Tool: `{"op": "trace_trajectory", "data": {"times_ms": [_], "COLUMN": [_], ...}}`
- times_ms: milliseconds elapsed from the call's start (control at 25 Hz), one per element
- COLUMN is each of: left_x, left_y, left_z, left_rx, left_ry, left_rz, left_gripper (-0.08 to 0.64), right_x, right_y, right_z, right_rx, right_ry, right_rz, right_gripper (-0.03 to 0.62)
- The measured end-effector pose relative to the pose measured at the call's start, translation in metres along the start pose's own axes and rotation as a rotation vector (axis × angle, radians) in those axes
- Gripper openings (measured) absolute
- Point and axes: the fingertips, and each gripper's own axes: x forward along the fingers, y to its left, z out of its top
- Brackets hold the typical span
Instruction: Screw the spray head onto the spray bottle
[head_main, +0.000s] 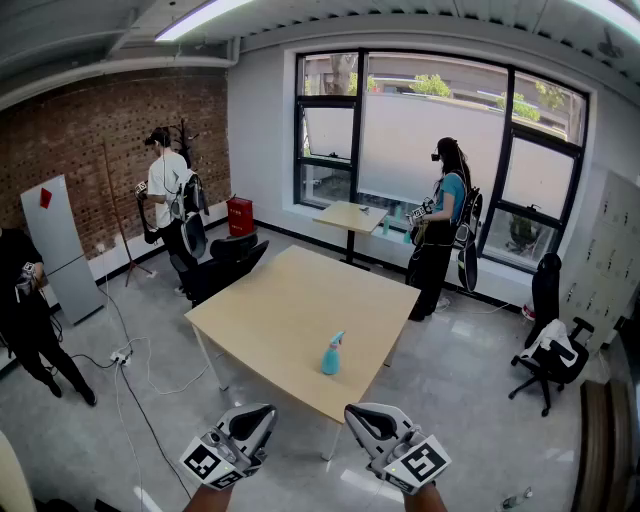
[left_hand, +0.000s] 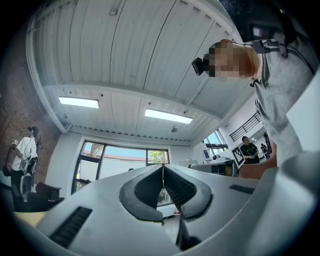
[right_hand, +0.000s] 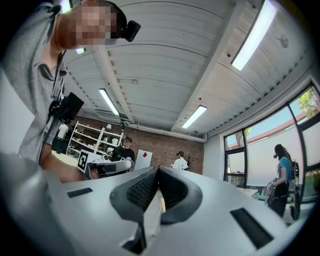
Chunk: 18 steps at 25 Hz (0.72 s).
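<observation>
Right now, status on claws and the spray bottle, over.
Left claw shut, empty. Right claw same. Spray bottle upright near table edge, untouched. Nothing in the way.

Wooden table (head_main: 290, 312), black office chair (head_main: 545, 290), red bin (head_main: 240, 215).

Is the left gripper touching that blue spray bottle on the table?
Apart. The head view shows the left gripper held short of the table, with bare tabletop between it and the spray bottle.
</observation>
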Motion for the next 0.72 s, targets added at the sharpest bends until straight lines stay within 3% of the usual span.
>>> {"op": "trace_trajectory", "data": {"times_ms": [320, 720], "left_x": [-0.0022, -0.0005], "left_y": [-0.0011, -0.0035], "left_z": [-0.0049, -0.0059], "left_rx": [-0.004, -0.008], "left_ry": [0.009, 0.015], "left_rz": [0.003, 0.004], "left_gripper": [0.005, 0.005], "right_x": [-0.0023, -0.007], "right_y": [-0.0038, -0.0072], "right_z": [-0.0024, -0.005], "right_rx": [0.061, 0.069], "right_ry": [-0.034, -0.026], "right_rz": [-0.013, -0.021], "right_gripper": [0.005, 0.005]}}
